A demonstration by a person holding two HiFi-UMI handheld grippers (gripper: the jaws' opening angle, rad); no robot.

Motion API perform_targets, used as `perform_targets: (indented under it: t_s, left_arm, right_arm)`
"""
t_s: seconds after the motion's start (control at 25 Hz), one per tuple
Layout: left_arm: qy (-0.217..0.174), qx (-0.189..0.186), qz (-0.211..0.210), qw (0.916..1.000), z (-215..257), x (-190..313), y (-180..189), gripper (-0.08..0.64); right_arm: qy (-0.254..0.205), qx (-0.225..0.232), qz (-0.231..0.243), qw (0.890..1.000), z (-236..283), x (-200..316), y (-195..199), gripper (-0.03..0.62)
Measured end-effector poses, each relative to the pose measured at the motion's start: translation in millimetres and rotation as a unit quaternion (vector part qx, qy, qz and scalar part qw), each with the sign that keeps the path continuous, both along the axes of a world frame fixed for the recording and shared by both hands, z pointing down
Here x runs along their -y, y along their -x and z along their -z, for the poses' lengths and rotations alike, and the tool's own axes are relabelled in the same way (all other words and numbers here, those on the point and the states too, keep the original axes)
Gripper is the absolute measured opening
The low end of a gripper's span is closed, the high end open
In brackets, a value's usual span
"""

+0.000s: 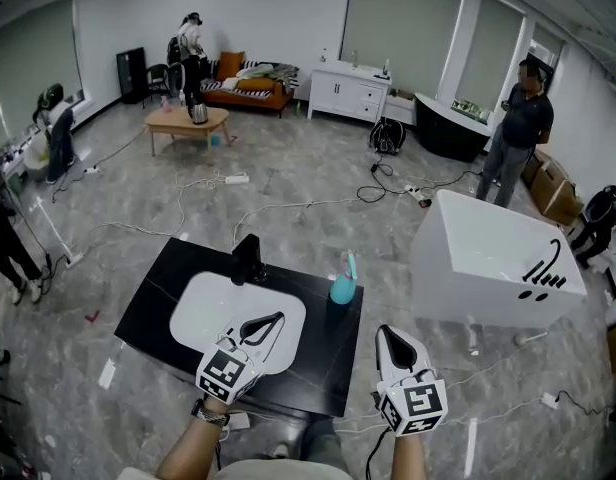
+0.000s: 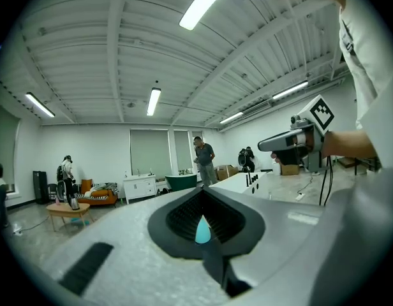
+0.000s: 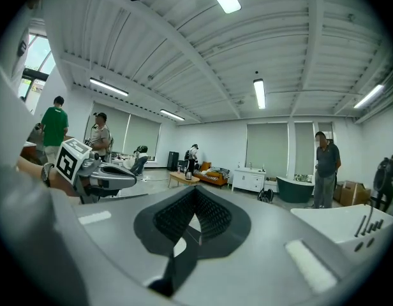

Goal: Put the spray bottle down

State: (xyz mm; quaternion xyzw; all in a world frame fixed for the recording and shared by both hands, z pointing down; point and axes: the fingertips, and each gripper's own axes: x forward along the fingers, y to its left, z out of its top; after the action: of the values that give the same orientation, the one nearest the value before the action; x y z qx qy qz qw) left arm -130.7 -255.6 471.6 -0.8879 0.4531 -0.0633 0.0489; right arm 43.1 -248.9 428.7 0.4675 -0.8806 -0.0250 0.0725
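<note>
Spray bottle: the teal spray bottle (image 1: 343, 283) stands upright on the black worktop (image 1: 323, 363), just right of the white sink basin (image 1: 198, 313), towards the far right part of the top. Neither tool touches it.
Left tool: the left tool (image 1: 271, 321) is pressed together with nothing in it. It hangs over the near side of the basin, well short of the bottle. In the left gripper view only a sliver of teal shows through the slit between its jaws, far off.
Right tool: the right tool (image 1: 390, 336) is also pressed together and empty, by the near right edge of the worktop and apart from the bottle.
Step in hand: judged from how things lie, the bottle is already set down, and what is left is to come clear of it.
How to do it well: keep both tools low and near the body. Draw them towards the near edge, not across the bottle's side of the top.
What to watch: the bottle is tall and narrow with a trigger head, so a brush from a passing tool would likely tip it. The black faucet (image 1: 248, 258) at the far rim of the basin is the other thing to steer round.
Check: bottle upright, base flat on the worktop, not at its edge.
</note>
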Motion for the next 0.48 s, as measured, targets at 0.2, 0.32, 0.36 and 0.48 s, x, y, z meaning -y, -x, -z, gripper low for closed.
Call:
perform_targets:
  t_s: [0.2, 0.32, 0.36, 0.48]
  left_arm:
    - [-0.017, -0.005, 0.005, 0.9998, 21.3, -19.6, 4.2, 0.006]
    - [-0.03, -0.001, 0.012, 0.9995, 31.2, -30.2, 14.2, 0.006]
    - [-0.036, 0.0, 0.016, 0.9992, 35.2, -34.3, 17.2, 0.005]
    - [-0.051, 0.014, 0.022, 0.9984, 44.1, -44.3, 20.9, 0.006]
  right_arm:
    - [-0.007, -0.01, 0.013, 1.0, 10.2, -15.0, 9.9, 0.008]
    - [-0.012, -0.015, 0.018, 1.0, 14.4, -23.5, 19.4, 0.008]
    - [-0.015, -0.016, 0.019, 1.0, 16.9, -26.6, 21.7, 0.008]
    - [-0.026, -0.019, 0.015, 0.999, 24.2, -34.6, 23.4, 0.008]
